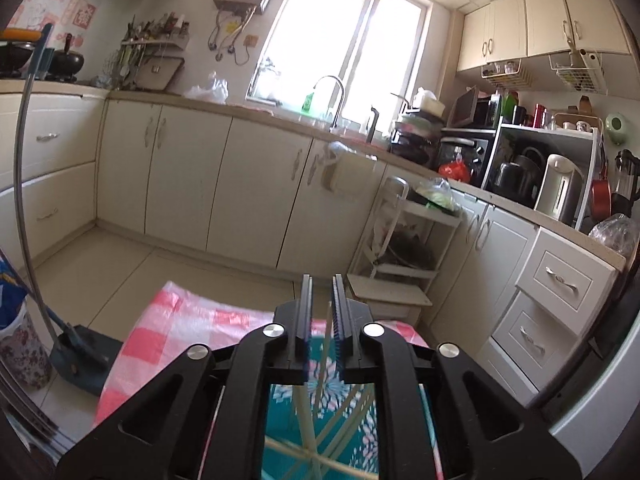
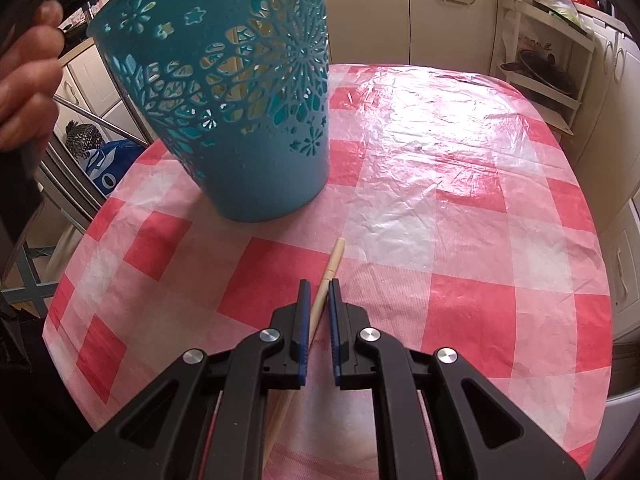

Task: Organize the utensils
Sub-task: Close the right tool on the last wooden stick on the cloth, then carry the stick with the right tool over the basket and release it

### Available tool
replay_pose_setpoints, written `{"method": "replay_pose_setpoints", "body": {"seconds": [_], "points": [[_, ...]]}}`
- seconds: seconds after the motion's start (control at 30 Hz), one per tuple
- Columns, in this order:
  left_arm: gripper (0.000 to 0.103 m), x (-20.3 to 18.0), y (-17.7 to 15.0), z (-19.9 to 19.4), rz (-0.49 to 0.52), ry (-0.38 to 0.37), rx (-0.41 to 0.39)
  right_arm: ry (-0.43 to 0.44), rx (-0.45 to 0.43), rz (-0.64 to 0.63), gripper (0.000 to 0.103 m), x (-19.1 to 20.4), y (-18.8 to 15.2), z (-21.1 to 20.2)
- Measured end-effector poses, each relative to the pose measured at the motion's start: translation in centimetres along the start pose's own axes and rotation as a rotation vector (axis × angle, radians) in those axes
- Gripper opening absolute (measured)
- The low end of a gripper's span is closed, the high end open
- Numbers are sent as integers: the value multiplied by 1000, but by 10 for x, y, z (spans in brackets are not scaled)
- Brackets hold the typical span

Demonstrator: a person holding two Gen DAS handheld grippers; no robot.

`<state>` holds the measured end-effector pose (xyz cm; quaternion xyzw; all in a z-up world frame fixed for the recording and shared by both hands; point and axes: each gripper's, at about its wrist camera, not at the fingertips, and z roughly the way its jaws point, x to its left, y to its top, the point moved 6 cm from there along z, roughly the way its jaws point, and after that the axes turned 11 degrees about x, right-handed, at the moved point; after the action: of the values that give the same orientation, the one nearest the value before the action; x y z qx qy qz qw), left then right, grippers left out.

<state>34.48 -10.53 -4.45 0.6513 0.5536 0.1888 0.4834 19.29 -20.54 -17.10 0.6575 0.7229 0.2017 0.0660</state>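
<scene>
Between the blue pads of the right hand-held gripper [image 2: 319, 284] sits a pale wooden chopstick [image 2: 334, 258], pinched near its tip, its free end pointing ahead toward the teal plastic holder with cut-out flower patterns [image 2: 240, 92]. That holder stands tilted, ahead and to the left of this hand-held gripper, on the desk under a pink-and-white checked plastic cloth [image 2: 460, 200]. A hand [image 2: 28, 76] shows at the far left edge. The left hand-held gripper [image 1: 322, 292] hangs above the holder's mouth, jaws a narrow gap apart with a thin chopstick [image 1: 326, 344] between them; several chopsticks [image 1: 344, 412] already lie inside. Judging by this, most of the sorting is done, and the right-hand chopstick is still to go in.
</scene>
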Motion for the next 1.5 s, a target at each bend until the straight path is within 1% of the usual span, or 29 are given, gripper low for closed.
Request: {"method": "replay_pose_setpoints", "body": {"seconds": [0.03, 0.1, 0.13, 0.2, 0.23, 0.3, 0.4, 0.5, 0.6, 0.63, 0.77, 0.83, 0.9, 1.0, 1.07, 1.17, 1.23, 1.3, 1.37, 1.43, 1.5], "points": [[16, 4, -6, -2, -9, 1, 9, -12, -1, -8, 10, 2, -1, 0], [28, 11, -16, -8, -31, 5, 26, -30, -3, -21, 10, 5, -1, 1], [30, 15, -21, -11, -38, 10, 31, -46, -5, -32, 10, 7, -2, 1], [40, 23, -32, -20, -51, 29, 39, -73, -9, -53, 10, 11, -4, 1], [42, 27, -38, -25, -60, 38, 44, -82, -11, -61, 10, 12, -5, 1], [51, 35, -48, -33, -85, 57, 53, -76, -11, -63, 9, 14, -7, 1], [58, 44, -60, -38, -113, 84, 71, -66, -12, -56, 7, 15, -10, -1], [62, 52, -68, -39, -129, 109, 91, -58, -44, -37, 6, 12, -12, -13], [65, 60, -72, -42, -152, 122, 100, -4, -86, 23, 6, 2, -11, -31], [66, 61, -73, -43, -156, 123, 102, 37, -106, 60, 6, -4, -11, -41], [68, 65, -71, -48, -157, 134, 93, 140, -158, 155, 6, -22, -8, -65], [69, 67, -67, -49, -159, 137, 89, 209, -203, 199, 6, -31, -4, -81], [69, 69, -66, -50, -166, 137, 90, 269, -260, 221, 6, -31, 2, -97], [70, 73, -65, -50, -173, 143, 93, 352, -345, 227, 6, -25, 17, -121], [70, 76, -63, -50, -178, 140, 99, 383, -388, 218, 6, -20, 30, -136], [70, 79, -62, -51, -184, 140, 103, 402, -453, 196, 3, -13, 49, -162], [70, 83, -61, -53, -197, 141, 104, 397, -481, 170, 3, -7, 61, -173], [70, 88, -60, -53, -213, 142, 106, 379, -482, 142, 3, -1, 69, -178], [70, 93, -61, -54, -229, 150, 109, 349, -448, 120, 3, 4, 71, -172], [71, 97, -63, -54, -240, 155, 114, 345, -380, 150, 3, -1, 64, -154], [71, 100, -64, -54, -247, 160, 124, 323, -295, 208, 3, -10, 54, -127]]}}
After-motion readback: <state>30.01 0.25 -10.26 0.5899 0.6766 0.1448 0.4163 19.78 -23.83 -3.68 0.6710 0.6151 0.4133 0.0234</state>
